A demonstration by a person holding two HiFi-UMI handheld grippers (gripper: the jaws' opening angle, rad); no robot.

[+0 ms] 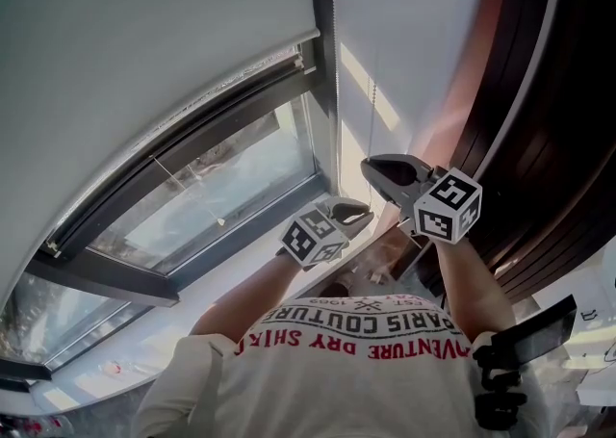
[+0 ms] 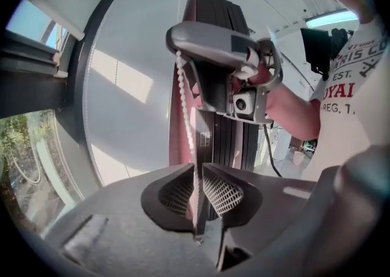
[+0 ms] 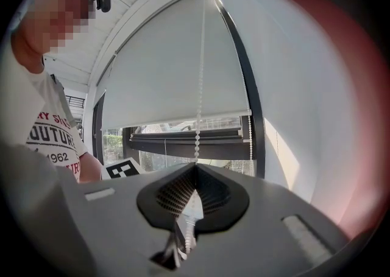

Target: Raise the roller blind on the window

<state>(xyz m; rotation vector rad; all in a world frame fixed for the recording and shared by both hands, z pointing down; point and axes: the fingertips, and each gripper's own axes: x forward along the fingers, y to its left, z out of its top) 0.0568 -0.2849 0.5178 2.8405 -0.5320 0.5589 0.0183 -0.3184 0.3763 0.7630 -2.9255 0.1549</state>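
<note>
On bead chain (image 3: pixel 198 105): right hand-held gripper (image 3: pixel 195 171) clamped shut on it; left hand-held gripper (image 2: pixel 198 172) lower down, jaws slightly parted, chain loose between.

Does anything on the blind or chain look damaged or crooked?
Nothing stands out. The roller blind hangs partly raised with an even lower edge, and the bead chain runs straight into the right gripper.

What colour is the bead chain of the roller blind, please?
White; the bead chain shows best in the left gripper view.
</note>
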